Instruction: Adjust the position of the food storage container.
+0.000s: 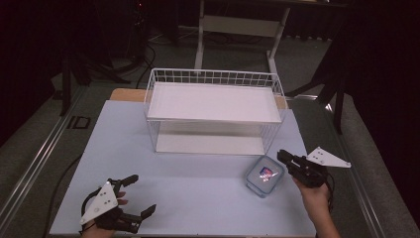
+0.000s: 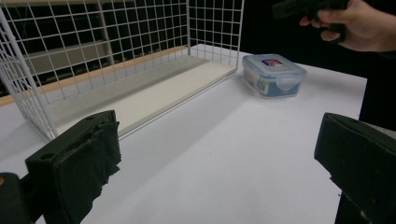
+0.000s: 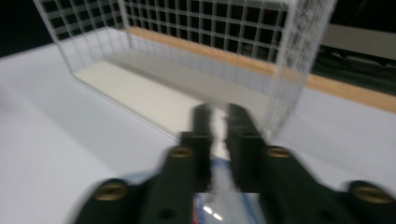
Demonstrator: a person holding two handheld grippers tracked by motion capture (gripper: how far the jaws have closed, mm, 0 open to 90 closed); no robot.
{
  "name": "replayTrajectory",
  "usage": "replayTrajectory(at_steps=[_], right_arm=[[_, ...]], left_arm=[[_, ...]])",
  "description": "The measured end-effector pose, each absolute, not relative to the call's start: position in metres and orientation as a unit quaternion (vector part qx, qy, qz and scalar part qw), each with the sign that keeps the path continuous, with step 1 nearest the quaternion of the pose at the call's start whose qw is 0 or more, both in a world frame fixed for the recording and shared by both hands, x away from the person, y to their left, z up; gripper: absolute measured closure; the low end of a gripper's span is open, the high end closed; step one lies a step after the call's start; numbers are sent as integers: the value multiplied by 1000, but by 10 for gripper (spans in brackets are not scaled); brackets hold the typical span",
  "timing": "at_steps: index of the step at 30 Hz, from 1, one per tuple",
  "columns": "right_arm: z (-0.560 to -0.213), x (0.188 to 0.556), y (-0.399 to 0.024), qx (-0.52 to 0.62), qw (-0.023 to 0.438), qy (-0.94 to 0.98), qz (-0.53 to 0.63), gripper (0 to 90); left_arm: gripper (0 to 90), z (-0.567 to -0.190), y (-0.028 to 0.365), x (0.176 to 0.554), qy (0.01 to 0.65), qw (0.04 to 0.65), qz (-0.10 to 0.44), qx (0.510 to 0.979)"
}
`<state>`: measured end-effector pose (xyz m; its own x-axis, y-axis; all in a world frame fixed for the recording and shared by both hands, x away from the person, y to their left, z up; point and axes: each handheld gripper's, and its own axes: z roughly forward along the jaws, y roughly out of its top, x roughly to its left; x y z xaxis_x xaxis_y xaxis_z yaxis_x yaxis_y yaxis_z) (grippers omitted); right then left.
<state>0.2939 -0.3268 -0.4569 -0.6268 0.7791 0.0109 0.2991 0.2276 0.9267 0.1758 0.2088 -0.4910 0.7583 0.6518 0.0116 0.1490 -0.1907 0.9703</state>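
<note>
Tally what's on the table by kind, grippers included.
Wire shelf rack: 1
Clear plastic lidded container: 1
Handheld grippers: 2, the left gripper with jaws wide apart and the right gripper closed, over the container
Total: 4

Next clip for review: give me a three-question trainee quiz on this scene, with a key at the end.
1. True or false: the left hand-held gripper has its jaws wide apart with nothing between them.
2. Where does the clear lidded food container stand? A) on the upper shelf of the white wire rack B) on the table in front of the rack's right corner C) on the floor
3. What is directly beneath the right hand-held gripper, whose jaws are nearly together?

Key: 1 true; 2 B; 3 the food container, its lid showing below the jaws in the right gripper view.
</note>
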Motion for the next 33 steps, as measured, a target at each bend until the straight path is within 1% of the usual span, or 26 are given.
replayTrajectory(at_steps=[3,11,17,22,27,33], right_arm=[[-467,302,-331,368,256,755,478,899],[-494,321,-343,400,267,768,423,900],[-511,328,-350,415,251,779,398,900],[-522,327,-349,417,233,794,376,900],[-530,320,-350,419,213,802,369,900],[-531,307,-346,404,194,812,375,900]], left_arm=[[12,-491,209,175,270,576,219,740],[12,-492,210,174,273,574,219,740],[12,-492,211,174,274,573,218,741],[12,-492,211,174,273,572,219,742],[12,-492,211,174,273,573,218,742],[12,-493,212,175,272,573,218,742]])
